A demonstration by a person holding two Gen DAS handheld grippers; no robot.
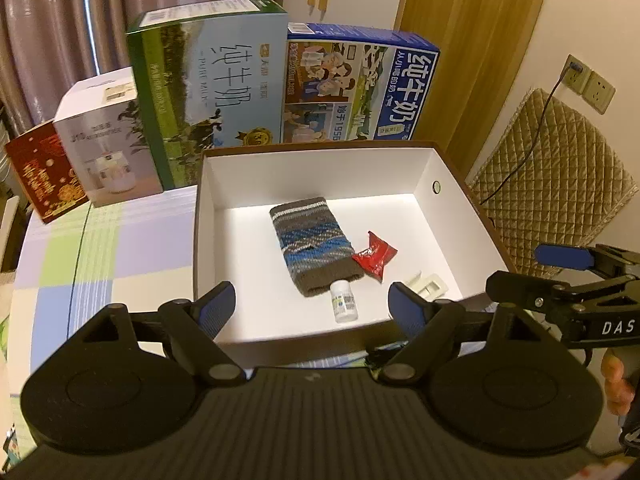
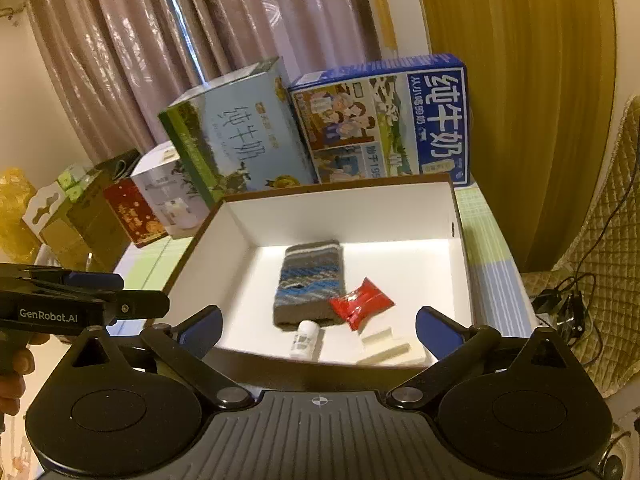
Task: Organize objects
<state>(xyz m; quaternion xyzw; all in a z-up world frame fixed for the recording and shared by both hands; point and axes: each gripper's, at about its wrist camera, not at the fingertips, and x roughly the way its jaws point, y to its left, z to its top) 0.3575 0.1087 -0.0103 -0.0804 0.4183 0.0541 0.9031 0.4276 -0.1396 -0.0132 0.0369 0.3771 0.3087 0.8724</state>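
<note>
- Far left edge of the counter (image 1: 132, 240), checked cloth: red gift box (image 1: 38, 174), white appliance box (image 1: 106, 136) and green milk carton (image 1: 212, 92) in a row, blue milk carton (image 1: 360, 88) beside them, all behind the open white box (image 1: 208, 208).
- Left gripper (image 1: 312, 304), spread wide and empty, hovering over the near wall of the open white box.
- Inside the box, toward its middle: knitted pouch (image 1: 312, 244), grey with blue and white bands, long axis running from the far wall toward the near wall, leaning slightly right as it nears.
- At the pouch's near end, touching or nearly so: small white bottle (image 1: 343, 300), lying on its side, cap toward the pouch, label up; almost straight ahead of the left gripper, just right of centre.
- Just right of the pouch: red foil packet (image 1: 374, 256), crumpled, twisted at the ends.
- Near right corner of the box: white plastic piece (image 1: 428, 284), flat, ridged, partly hidden behind a fingertip.
- Right gripper (image 2: 318, 332), likewise wide apart and holding nothing, above the same near wall; bottle dead ahead between its fingers, packet and plastic piece slightly right.
- Either gripper within easy reach of the bottle; the right appears better centred on it.
</note>
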